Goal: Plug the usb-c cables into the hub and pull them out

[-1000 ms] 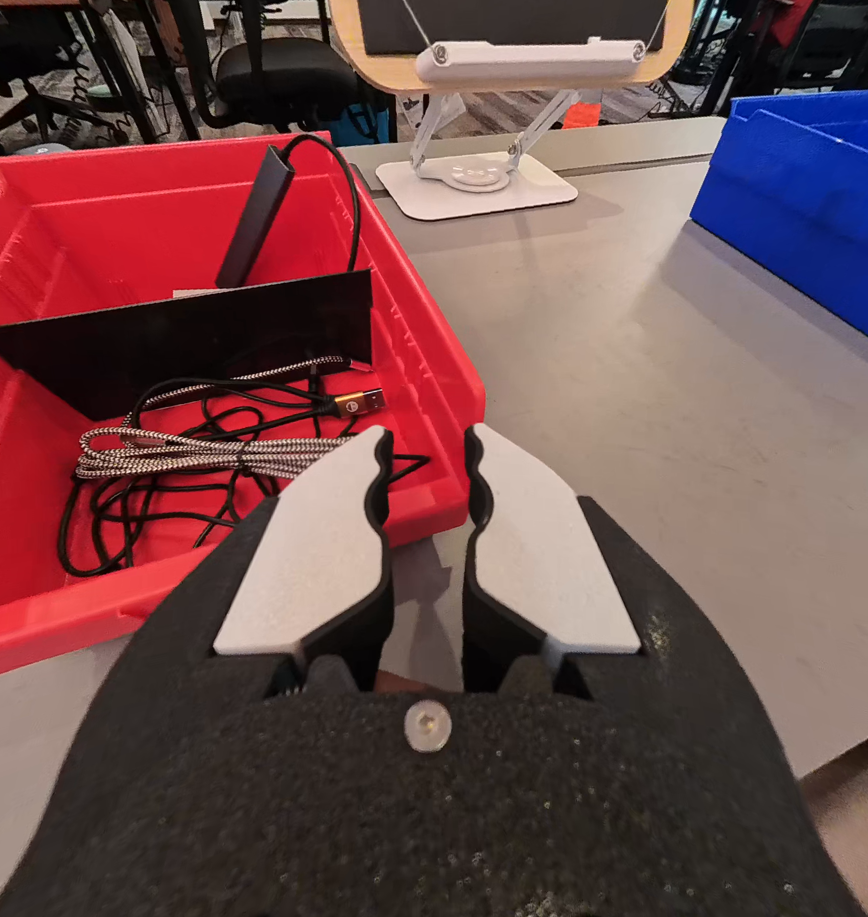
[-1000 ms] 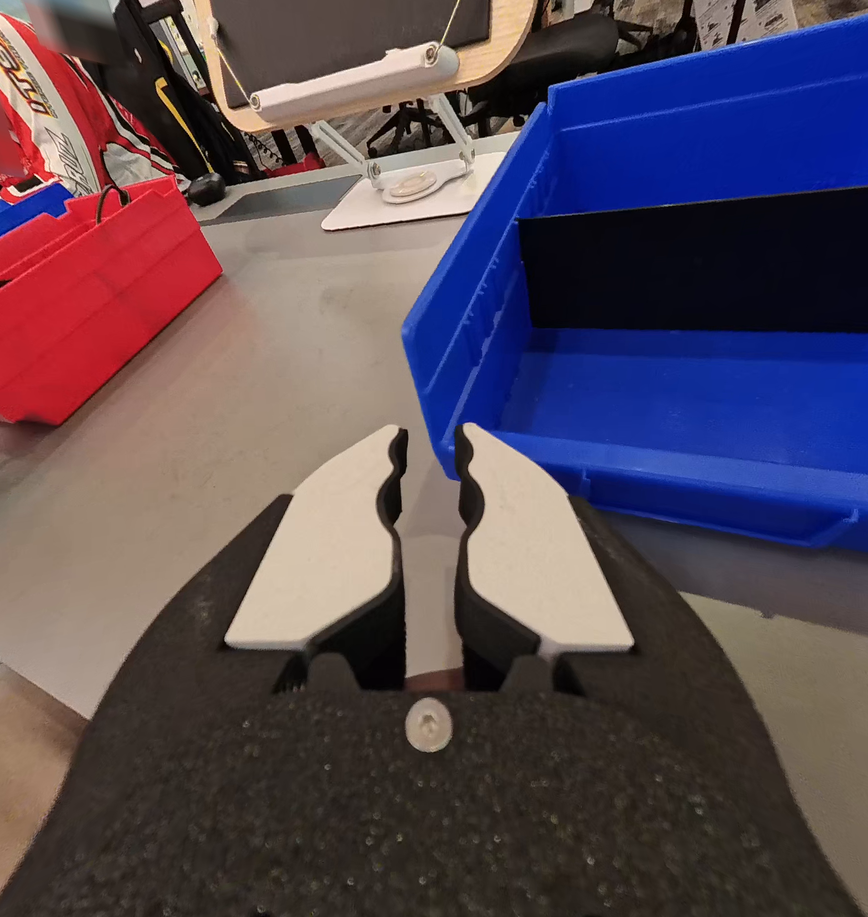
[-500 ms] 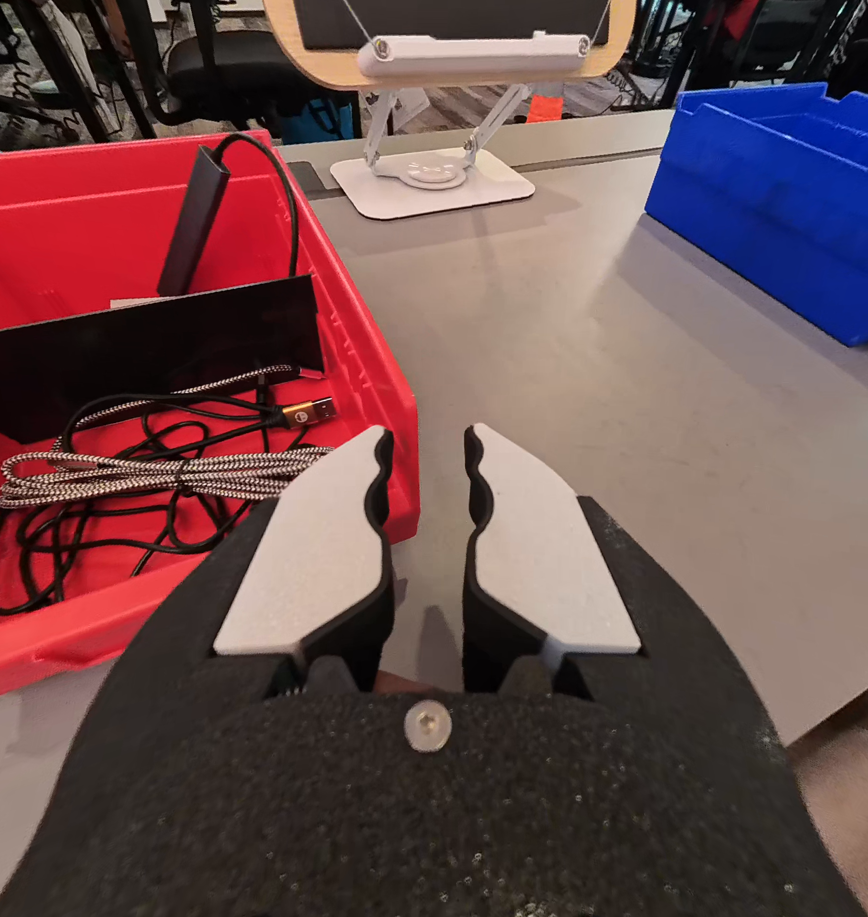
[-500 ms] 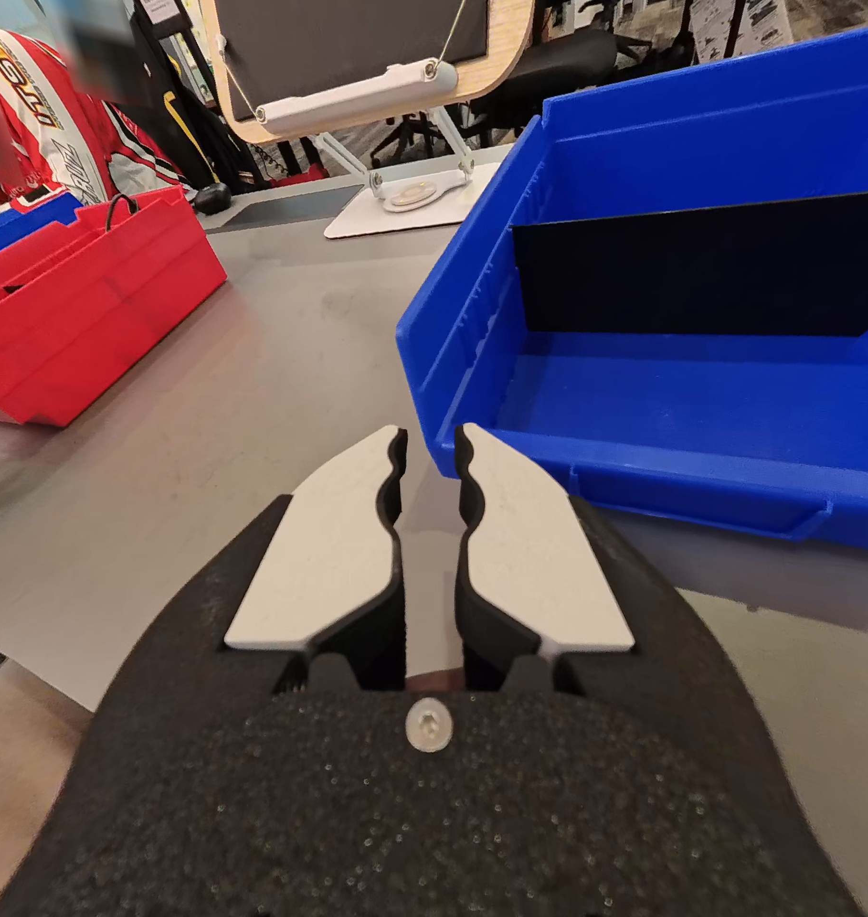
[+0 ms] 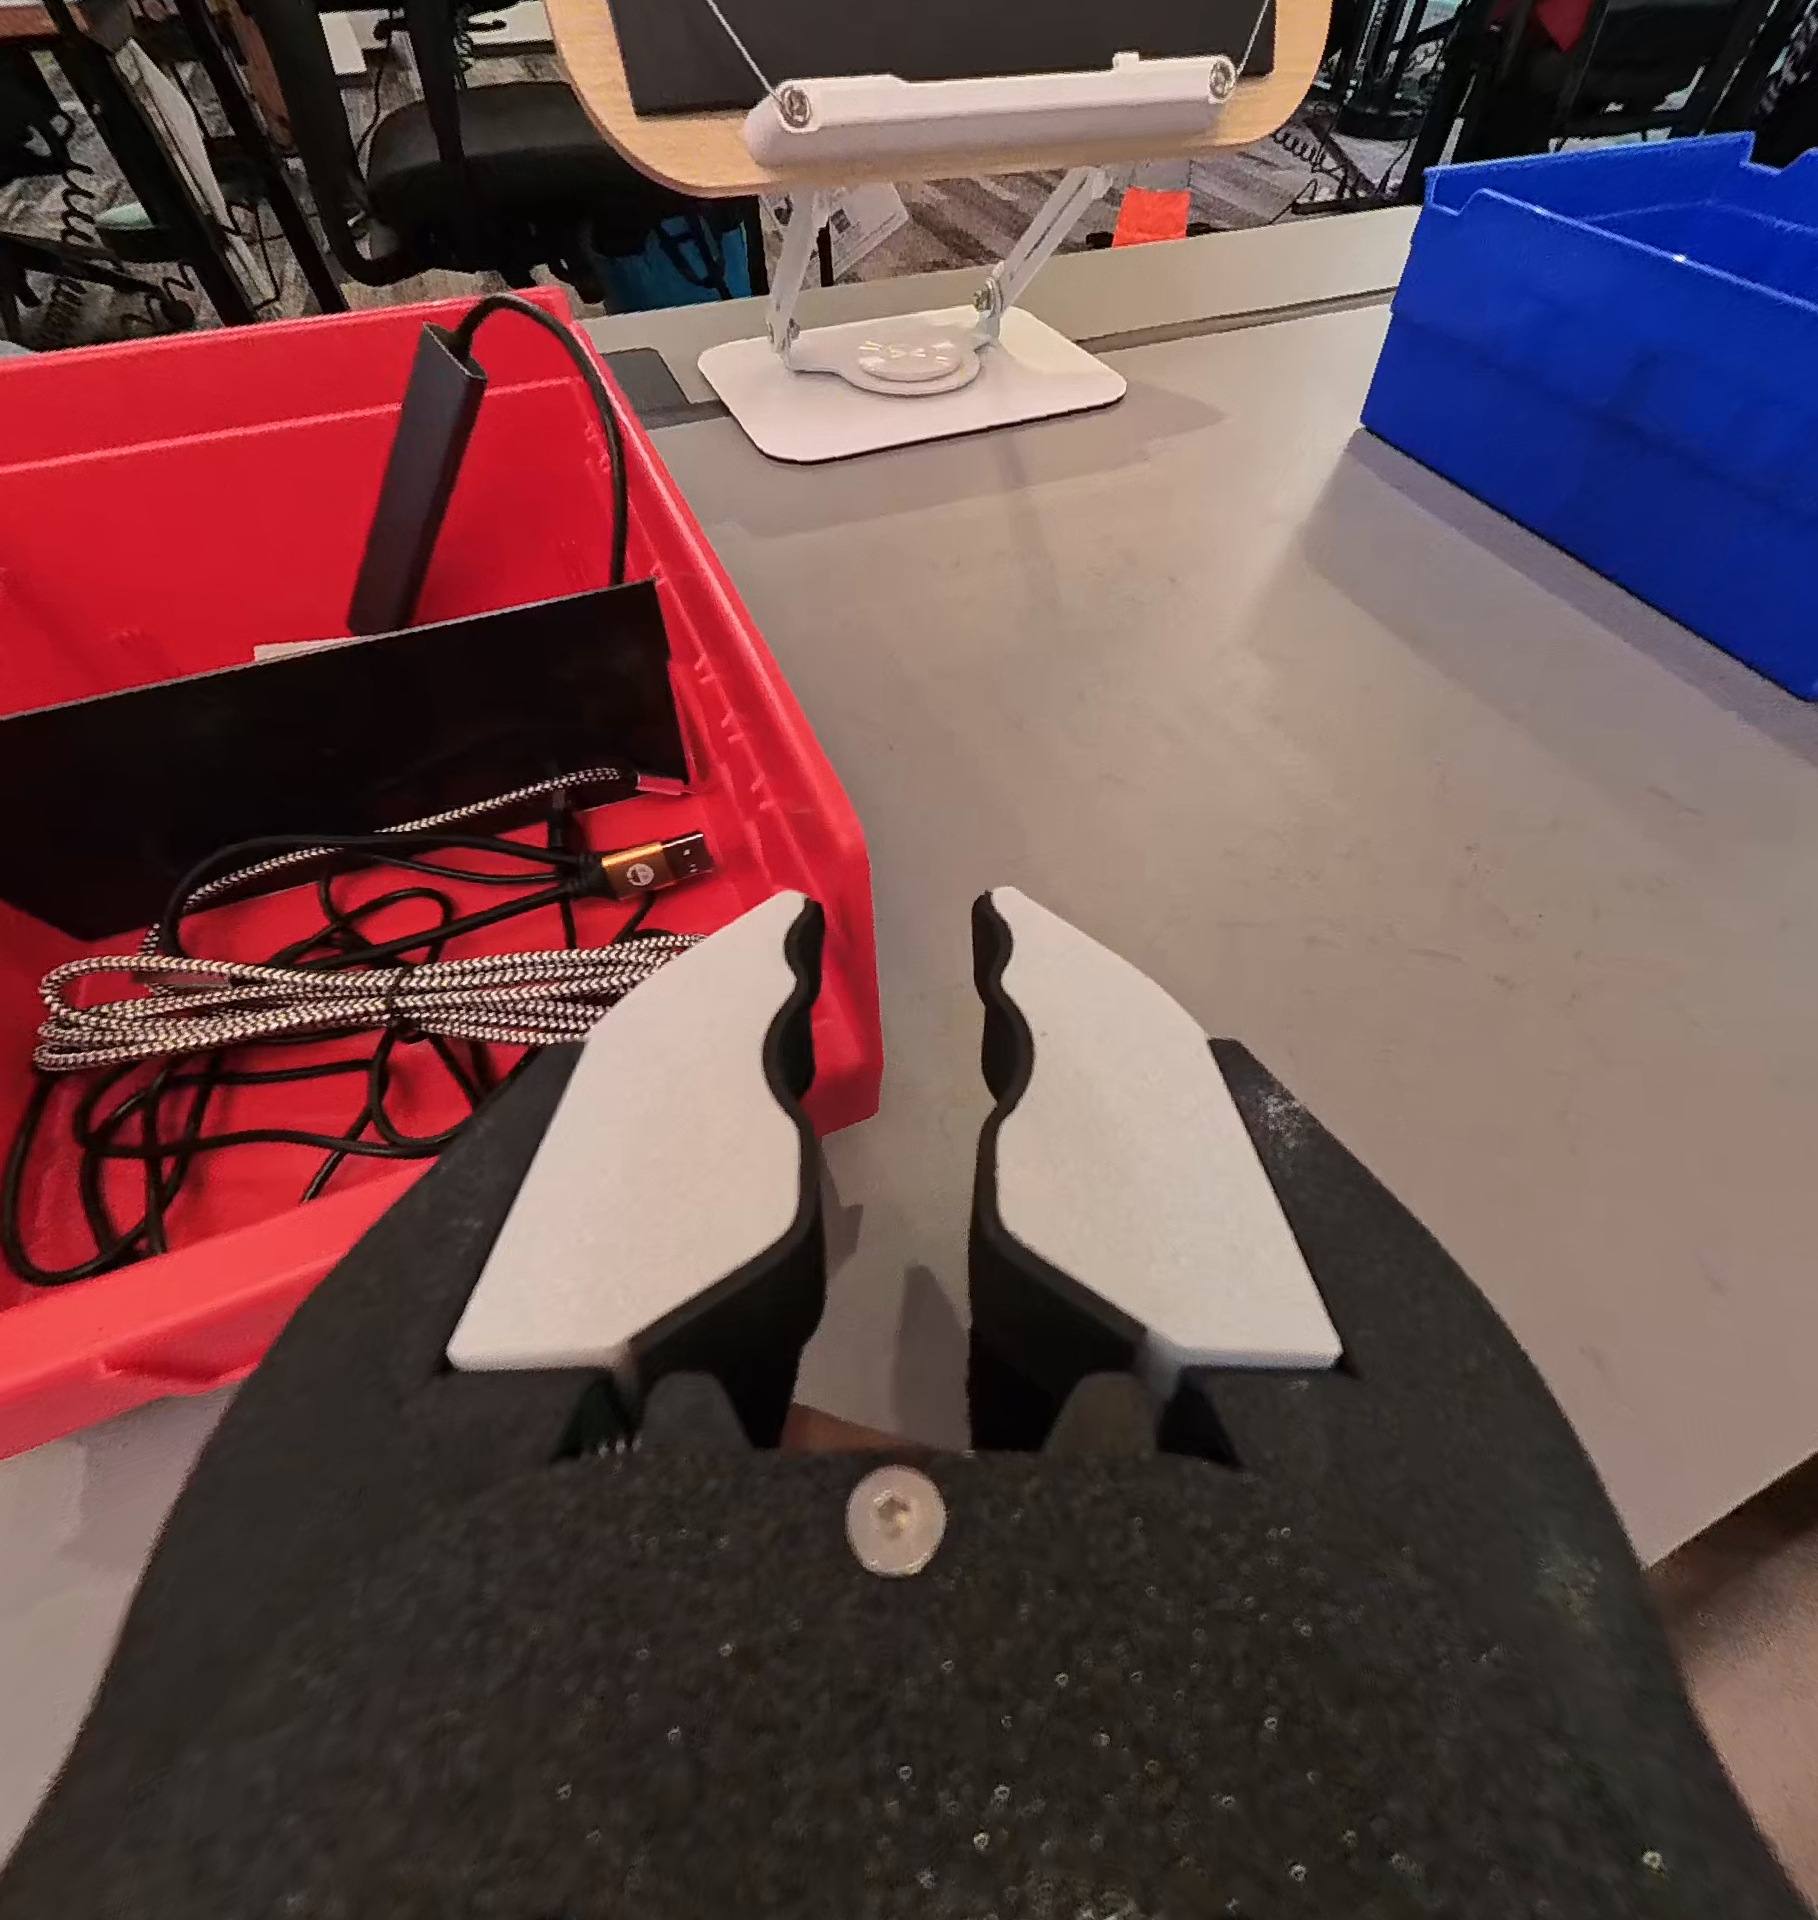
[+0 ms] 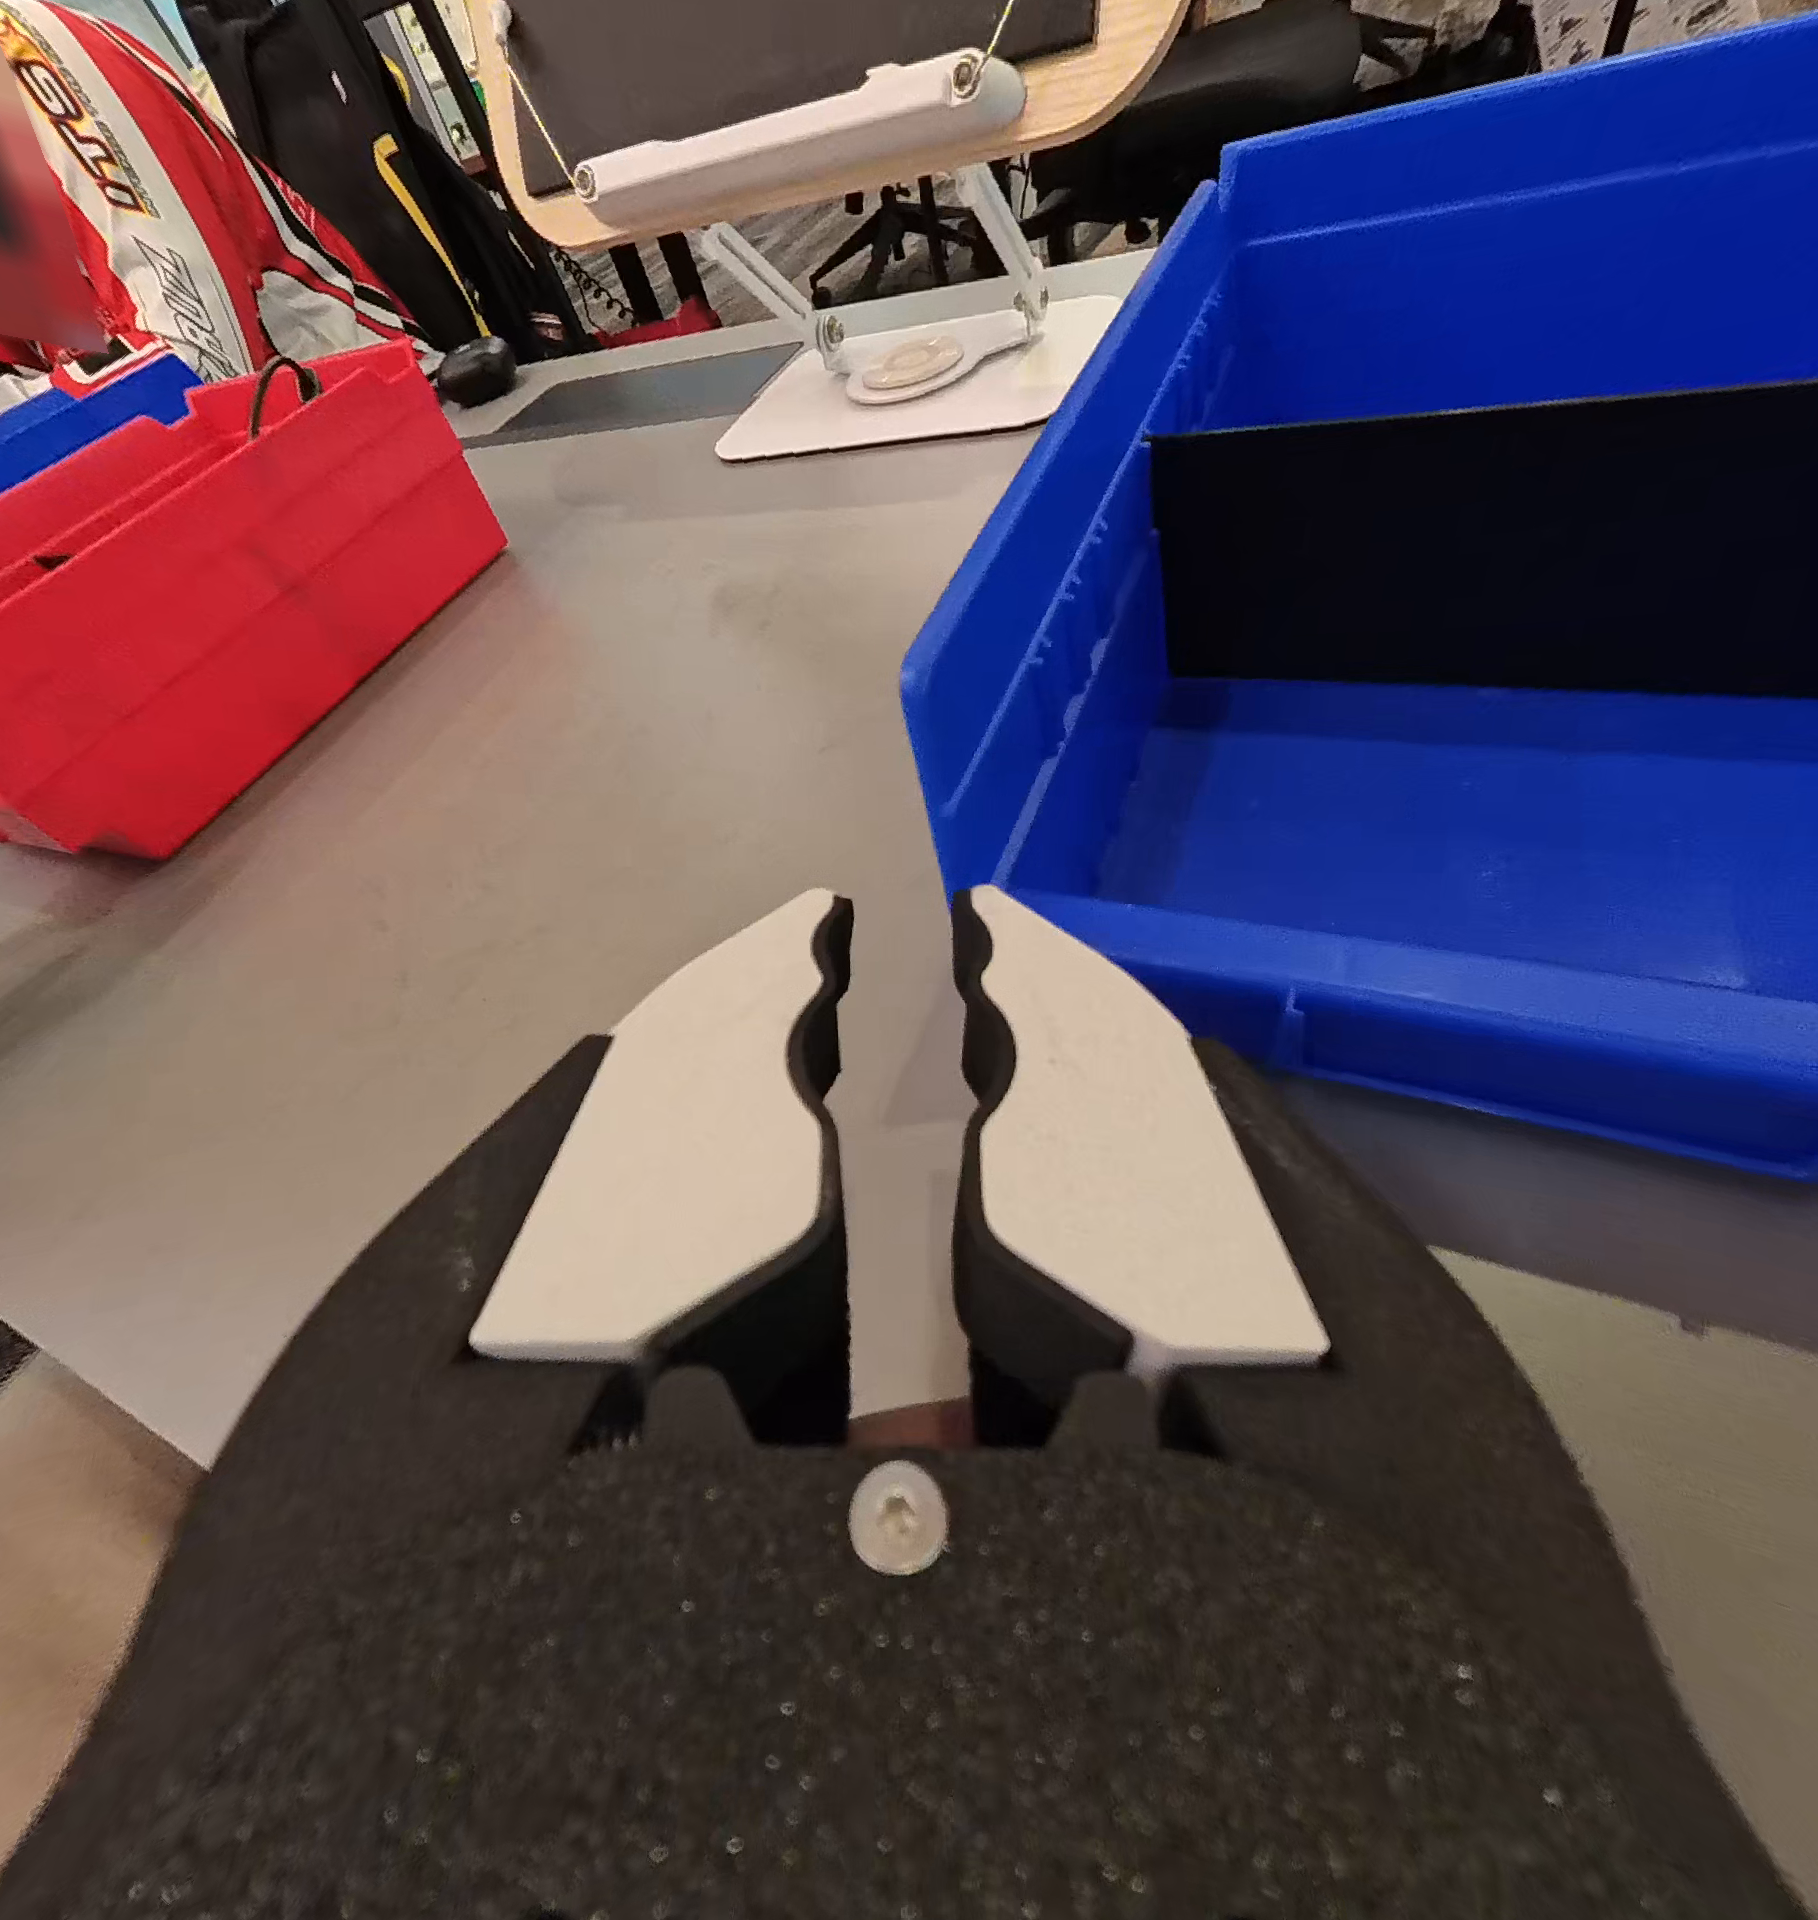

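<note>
A black bar-shaped hub [image 5: 417, 488] leans upright in the back compartment of the red bin [image 5: 759, 727], with its own black cord looping over it. In front of a black divider [image 5: 313, 748] lie a coiled braided cable [image 5: 313, 1003], a thin black cable and a gold plug [image 5: 645, 871]. My left gripper [image 5: 894, 909] is open and empty over the table, by the bin's front right corner. My right gripper [image 6: 902, 909] is narrowly open and empty by the blue bin's [image 6: 988, 727] front left corner. The red bin [image 6: 209, 644] shows at the far left in the right wrist view.
The blue bin's front compartment holds nothing I can see; a black divider [image 6: 1507, 540] crosses it. A white stand [image 5: 915, 405] holding a wooden-edged board stands at the table's back. The grey table [image 5: 1196, 831] lies between the bins. Chairs and a person's red and white clothing [image 6: 157, 239] are behind. Left tips to right tips: about 40 centimetres. The gold plug [image 5: 645, 871] is about 11 centimetres from my left fingertips.
The left gripper has shifted right, away from over the red bin's corner, then held nearly still. The right gripper has turned slightly left. Both stay open and empty.
</note>
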{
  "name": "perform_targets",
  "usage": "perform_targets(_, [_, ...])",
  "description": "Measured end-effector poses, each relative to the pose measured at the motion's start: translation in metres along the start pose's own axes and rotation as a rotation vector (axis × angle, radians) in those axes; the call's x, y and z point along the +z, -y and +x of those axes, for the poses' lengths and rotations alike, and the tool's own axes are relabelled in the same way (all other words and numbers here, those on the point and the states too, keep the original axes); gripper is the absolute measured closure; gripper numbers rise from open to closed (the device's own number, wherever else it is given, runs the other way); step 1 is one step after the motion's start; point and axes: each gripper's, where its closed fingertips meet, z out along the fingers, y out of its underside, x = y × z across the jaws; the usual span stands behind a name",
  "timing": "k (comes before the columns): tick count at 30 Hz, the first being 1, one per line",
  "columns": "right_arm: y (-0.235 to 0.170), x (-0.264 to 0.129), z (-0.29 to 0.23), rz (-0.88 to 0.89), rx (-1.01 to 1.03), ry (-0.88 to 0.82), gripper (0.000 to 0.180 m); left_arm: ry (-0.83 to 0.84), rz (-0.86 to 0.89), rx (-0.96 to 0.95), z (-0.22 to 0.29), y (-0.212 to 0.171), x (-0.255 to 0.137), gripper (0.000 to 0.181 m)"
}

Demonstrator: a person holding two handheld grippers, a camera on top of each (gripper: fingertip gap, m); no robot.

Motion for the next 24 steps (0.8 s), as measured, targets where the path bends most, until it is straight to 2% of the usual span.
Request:
perform_targets(15, [0.003, -0.006, -0.003, 0.026, 0.028, 0.028, 0.161, -0.015, 0.008, -0.041, 0.000, 0.001, -0.002, 0.154])
perform_targets(24, [0.008, -0.004, -0.003, 0.041, 0.000, 0.027, 0.161, 0.004, 0.001, 0.010, 0.004, 0.001, -0.001, 0.154])
